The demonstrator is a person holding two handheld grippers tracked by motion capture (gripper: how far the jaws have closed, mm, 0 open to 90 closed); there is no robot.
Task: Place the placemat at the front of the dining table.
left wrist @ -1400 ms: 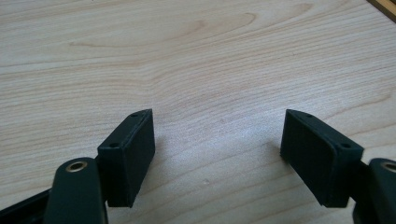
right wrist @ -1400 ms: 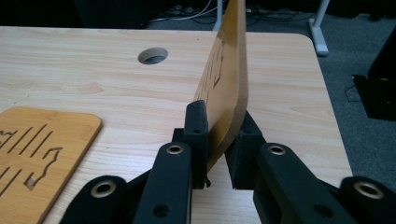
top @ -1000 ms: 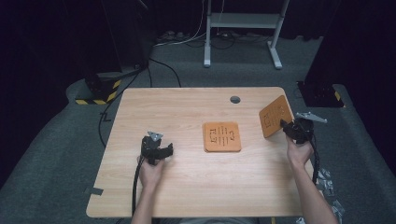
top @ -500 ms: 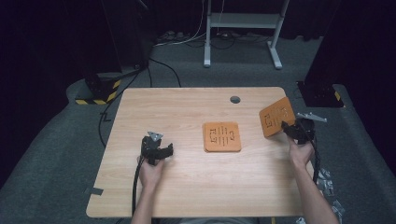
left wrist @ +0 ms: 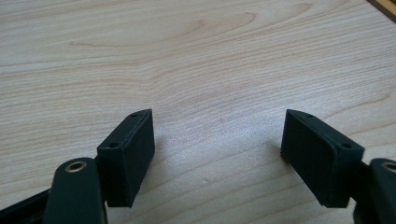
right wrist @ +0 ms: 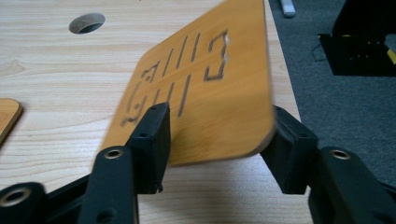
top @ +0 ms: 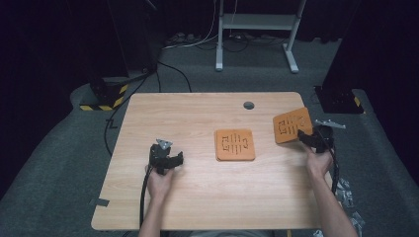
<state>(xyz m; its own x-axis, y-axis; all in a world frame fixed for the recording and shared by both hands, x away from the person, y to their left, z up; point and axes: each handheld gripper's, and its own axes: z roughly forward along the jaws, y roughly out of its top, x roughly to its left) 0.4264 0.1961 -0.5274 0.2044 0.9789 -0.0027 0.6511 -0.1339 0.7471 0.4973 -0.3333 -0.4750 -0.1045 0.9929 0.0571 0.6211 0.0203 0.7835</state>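
Held board: your right gripper (top: 310,138) has the orange slotted board (top: 292,125) pinched by its near edge, out at the right end of the table (top: 197,207), well apart from the middle.

What changed: a second ago that board was tipped up steeply on edge; half a second ago it had already leaned over, and now it's way flatter and lower. It has also drifted a touch further from the centre, toward the right edge.

Close up: in the right gripper view the orange slotted board (right wrist: 205,88) sits between both jaws, far edge raised, and you can see wood grain under it, so I'd say it's not resting on the table yet.

What that means: looks like you're laying it down flat rather than carrying it somewhere. Probably the tail end of a placement; letting go should come only once the underside touches.

Other board: the second orange board (top: 235,144) lies flat near the centre and hasn't budged across all three moments.

Left gripper: your left gripper (top: 170,161) is parked on the left half, same spot as before, jaws spread wide with nothing between them, just bare table (left wrist: 196,60) in its own view.

Watch out: you're close to the table's right edge, so keep the board fully over the wood.
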